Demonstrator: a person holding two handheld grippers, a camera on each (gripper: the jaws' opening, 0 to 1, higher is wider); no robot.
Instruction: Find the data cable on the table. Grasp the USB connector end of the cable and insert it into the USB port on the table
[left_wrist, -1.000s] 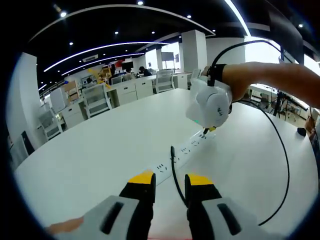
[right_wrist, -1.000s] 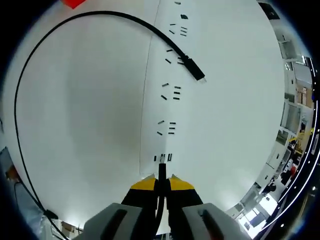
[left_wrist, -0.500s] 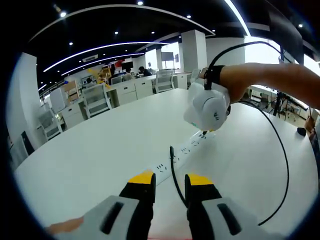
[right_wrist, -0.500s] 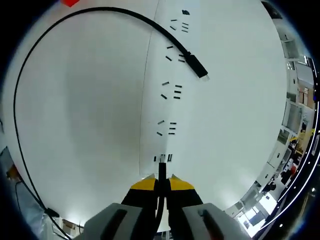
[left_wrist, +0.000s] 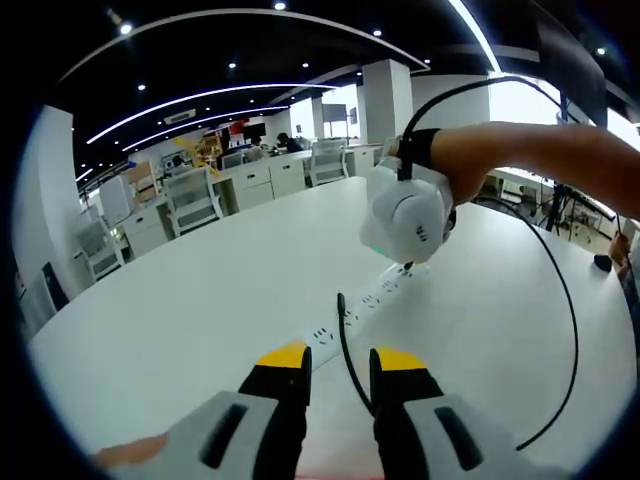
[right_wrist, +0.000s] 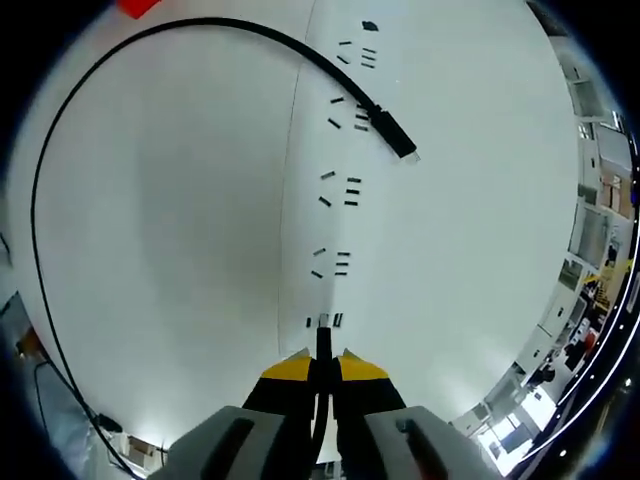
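A long white power strip (right_wrist: 335, 225) lies on the white table (left_wrist: 180, 300). My right gripper (right_wrist: 323, 365) is shut on the USB connector (right_wrist: 323, 342), whose tip sits right at the strip's small USB ports (right_wrist: 323, 320). The black data cable (right_wrist: 340, 80) loops wide around the left and back over the strip, where its other plug (right_wrist: 393, 133) rests. In the left gripper view, the right gripper (left_wrist: 405, 262), held by a hand, points down onto the power strip (left_wrist: 372, 298). My left gripper (left_wrist: 343, 357) is open low over the table, with the cable (left_wrist: 343, 335) running on the table between its jaws.
Office desks and chairs (left_wrist: 195, 195) stand beyond the table's far edge, with a pillar (left_wrist: 385, 100) behind them. The person's forearm (left_wrist: 540, 150) reaches in from the right. A small dark object (left_wrist: 601, 263) lies near the table's right edge.
In the left gripper view the right gripper has drifted slightly left over the strip. The connector stays at the USB ports. The left gripper has not moved.
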